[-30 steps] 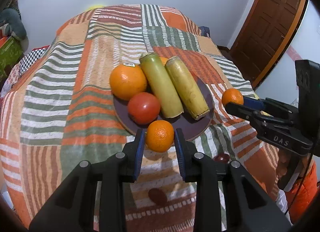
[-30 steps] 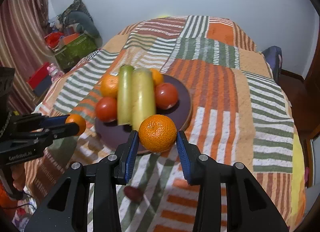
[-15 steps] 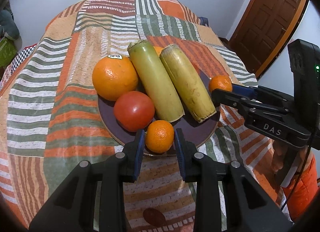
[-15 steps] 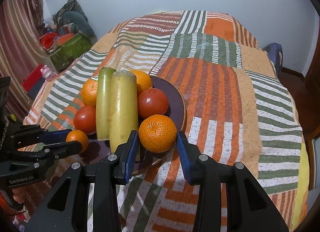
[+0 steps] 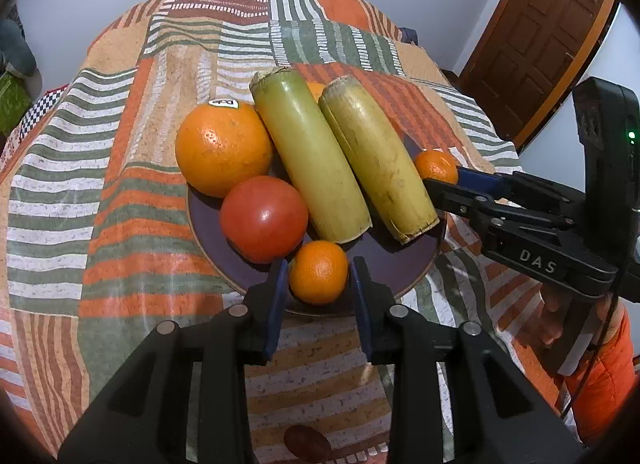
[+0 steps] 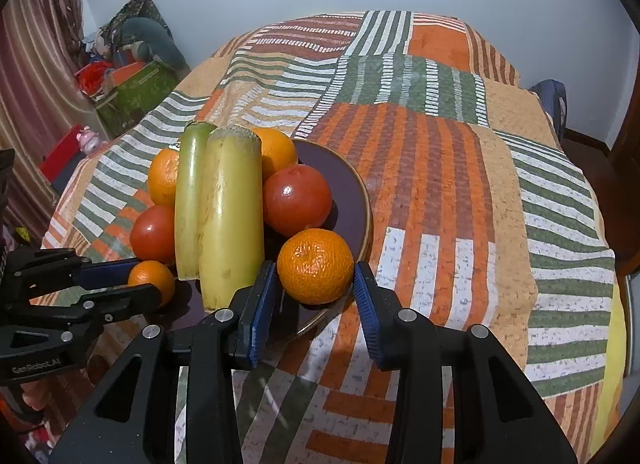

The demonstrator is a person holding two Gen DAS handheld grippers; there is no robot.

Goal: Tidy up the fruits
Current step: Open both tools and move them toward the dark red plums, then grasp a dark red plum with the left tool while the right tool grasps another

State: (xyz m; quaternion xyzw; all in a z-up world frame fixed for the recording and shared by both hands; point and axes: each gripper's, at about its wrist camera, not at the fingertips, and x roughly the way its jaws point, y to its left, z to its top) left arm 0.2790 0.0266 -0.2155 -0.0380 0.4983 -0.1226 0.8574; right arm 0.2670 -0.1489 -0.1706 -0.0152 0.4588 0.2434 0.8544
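Note:
A dark purple plate [image 5: 404, 264] on the patchwork bedspread holds a large orange [image 5: 222, 147], a tomato [image 5: 264, 217] and two yellow-green cane pieces [image 5: 316, 167]. My left gripper [image 5: 318, 288] is shut on a small mandarin [image 5: 318, 272] over the plate's near rim. My right gripper [image 6: 314, 288] is shut on a bigger mandarin [image 6: 315, 264] over the plate's other rim [image 6: 360, 199]. The right gripper also shows in the left wrist view [image 5: 444, 179]. A second tomato [image 6: 297, 199] and a second orange [image 6: 276, 151] show in the right wrist view.
The striped patchwork bedspread [image 6: 460, 151] covers the whole bed. A brown wooden door [image 5: 536, 35] stands at the far right. Boxes and clutter [image 6: 132, 91] lie on the floor left of the bed. A dark red spot [image 5: 306, 440] lies on the cloth below my left gripper.
Both grippers moved in toward the plate with their mandarins, from beside it to over its rims. Both stayed shut.

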